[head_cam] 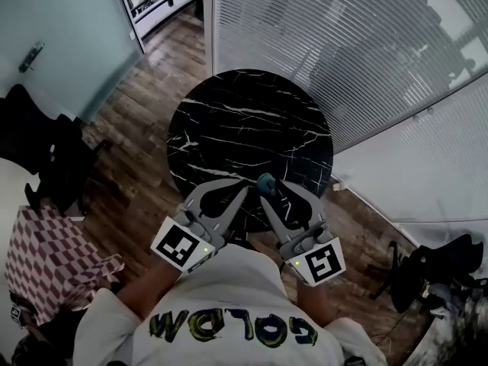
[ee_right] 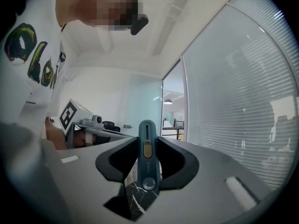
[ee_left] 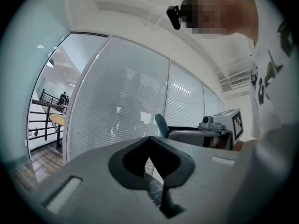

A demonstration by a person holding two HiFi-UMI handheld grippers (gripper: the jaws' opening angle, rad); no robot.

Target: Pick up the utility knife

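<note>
Marble table, right gripper clamps utility knife (over near rim)

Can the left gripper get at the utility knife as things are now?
Probably yes: the utility knife is clamped in the right gripper, close beside the left gripper, with nothing between them.

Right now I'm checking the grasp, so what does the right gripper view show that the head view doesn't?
Only the right gripper view: the yellow slider on the utility knife, with the jaws pressed on both its sides. Only the head view: the whole round top of the black marble table and the wood floor. Both: the utility knife held in the right gripper.
</note>
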